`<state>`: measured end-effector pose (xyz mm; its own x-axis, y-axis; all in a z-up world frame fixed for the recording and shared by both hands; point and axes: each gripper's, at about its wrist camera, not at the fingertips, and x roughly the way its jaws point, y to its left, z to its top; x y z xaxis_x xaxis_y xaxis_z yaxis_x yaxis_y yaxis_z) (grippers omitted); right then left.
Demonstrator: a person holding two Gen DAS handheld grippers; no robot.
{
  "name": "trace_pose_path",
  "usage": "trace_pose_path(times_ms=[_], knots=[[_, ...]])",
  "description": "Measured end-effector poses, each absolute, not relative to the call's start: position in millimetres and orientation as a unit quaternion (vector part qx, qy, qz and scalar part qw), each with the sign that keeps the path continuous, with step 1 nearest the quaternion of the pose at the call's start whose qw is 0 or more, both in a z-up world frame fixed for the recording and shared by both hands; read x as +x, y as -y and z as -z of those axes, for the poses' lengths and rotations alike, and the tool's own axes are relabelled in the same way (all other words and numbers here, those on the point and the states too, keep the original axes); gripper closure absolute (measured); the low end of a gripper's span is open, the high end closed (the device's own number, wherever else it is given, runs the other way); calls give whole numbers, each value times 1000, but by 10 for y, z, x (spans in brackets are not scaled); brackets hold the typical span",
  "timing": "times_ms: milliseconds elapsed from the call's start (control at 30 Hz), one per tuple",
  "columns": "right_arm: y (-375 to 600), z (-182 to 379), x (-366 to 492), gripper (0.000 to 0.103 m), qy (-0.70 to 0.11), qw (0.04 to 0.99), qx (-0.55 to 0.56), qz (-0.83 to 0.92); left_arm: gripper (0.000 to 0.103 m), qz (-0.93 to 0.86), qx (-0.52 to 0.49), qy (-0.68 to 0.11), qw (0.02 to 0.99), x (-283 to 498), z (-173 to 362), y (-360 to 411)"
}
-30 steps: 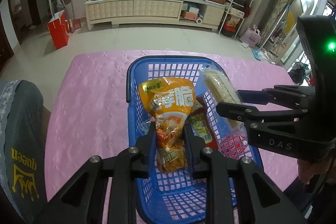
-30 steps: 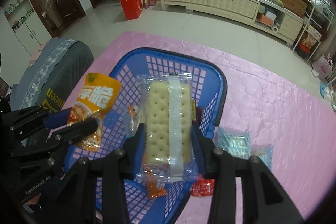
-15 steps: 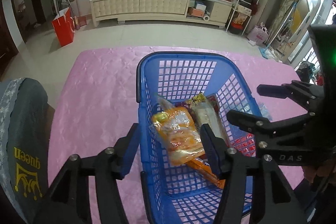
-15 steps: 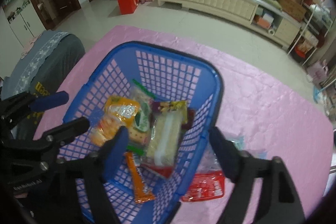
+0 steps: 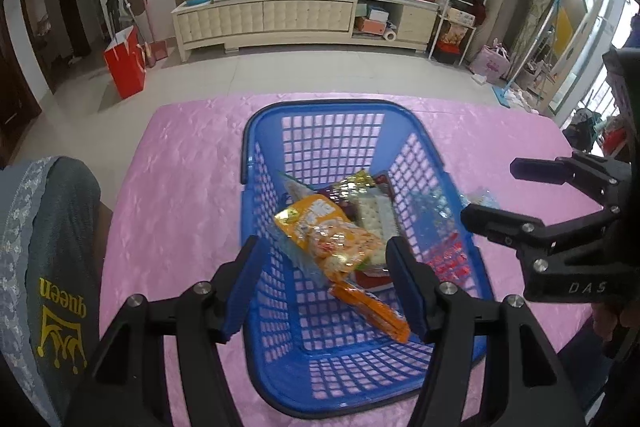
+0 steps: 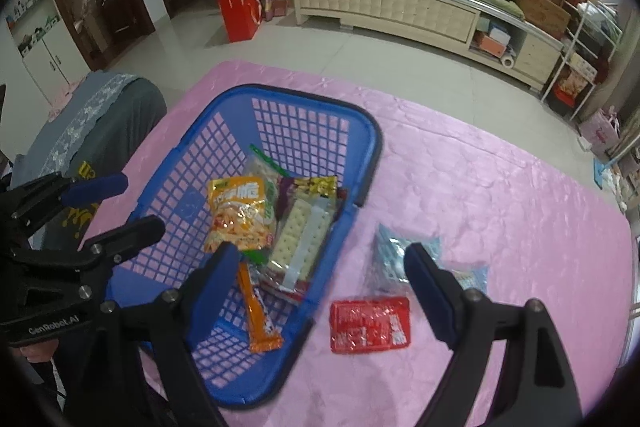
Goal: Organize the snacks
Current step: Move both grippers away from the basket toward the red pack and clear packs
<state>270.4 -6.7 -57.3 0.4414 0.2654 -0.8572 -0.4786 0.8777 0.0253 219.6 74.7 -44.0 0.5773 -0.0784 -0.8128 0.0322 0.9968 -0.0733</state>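
A blue plastic basket (image 5: 320, 105) (image 6: 304, 95) stands on the pink tablecloth (image 6: 480, 187). In it lie an orange snack bag (image 5: 328, 235) (image 6: 240, 215), a clear cracker pack (image 5: 374, 217) (image 6: 304, 231), an orange stick packet (image 6: 258, 311) and a few other wrappers. My left gripper (image 5: 325, 247) hovers over the basket's near left wall, its jaws opening, nothing pressed between them. My right gripper (image 6: 320, 251) is open above the basket's right wall and holds nothing. Right of the basket, a red packet (image 6: 370, 323) and two silvery-blue packets (image 6: 390, 255) lie on the cloth.
A grey chair cover printed "queen" (image 5: 44, 267) stands against the table's left edge. Beyond the table's far edge are a tiled floor, a red bag (image 5: 124, 67) and a long cream cabinet (image 5: 280, 19).
Both grippers opened and let go. The orange bag and the cracker pack dropped into the basket and now lie there. Both grippers have drawn back a little from the basket.
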Motion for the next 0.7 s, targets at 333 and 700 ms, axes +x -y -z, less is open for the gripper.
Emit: trace_pose_path(times_ms=[333,700], knots=[[695,406,2471,16,-471,856,-76,-198,33,60,8,-440,896,2027,223,-152],[1325,492,2340,16,-481,859,-59,-168,33,90,21,-435,896,1936,282,461]])
